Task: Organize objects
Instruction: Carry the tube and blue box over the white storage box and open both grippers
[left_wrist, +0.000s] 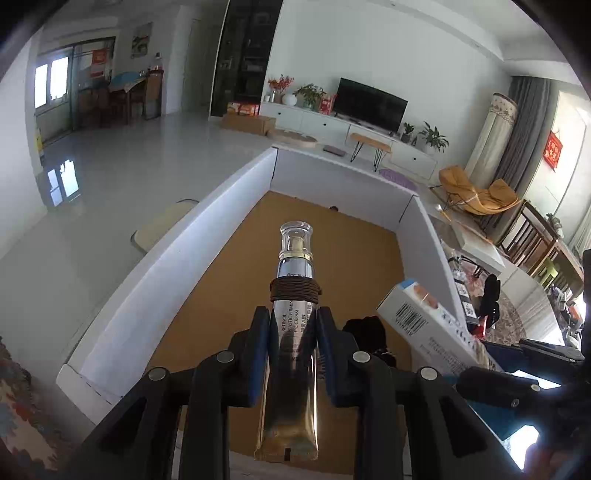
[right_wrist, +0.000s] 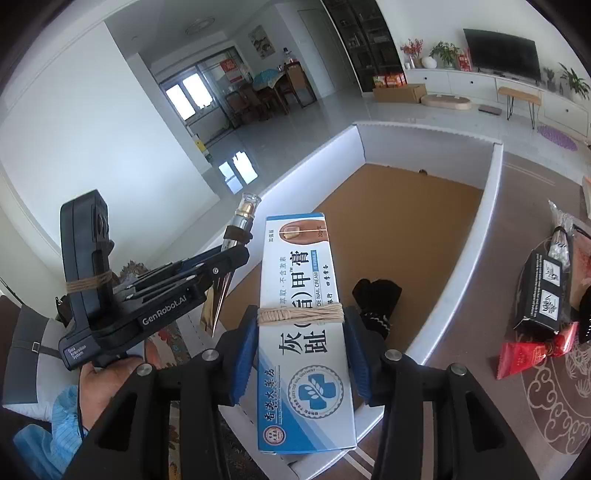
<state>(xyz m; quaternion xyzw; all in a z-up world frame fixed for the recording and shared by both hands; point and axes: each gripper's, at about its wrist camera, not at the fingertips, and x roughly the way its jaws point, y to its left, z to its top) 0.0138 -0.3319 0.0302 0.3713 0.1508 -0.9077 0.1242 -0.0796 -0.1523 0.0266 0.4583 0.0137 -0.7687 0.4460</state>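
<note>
My left gripper is shut on a gold and silver eye cream tube with a clear cap and brown cord wound round it. The tube points up over a large white-walled box with a brown cardboard floor. My right gripper is shut on a white and blue nail cream carton tied with pale string, held over the near corner of the same white-walled box. The right wrist view shows the left gripper to the left, beside the carton, with a hand on its handle.
A black sock-like cloth lies on the box floor near the front wall. Right of the box, on a patterned cloth, lie a black packet and a red packet. Open floor lies beyond the box.
</note>
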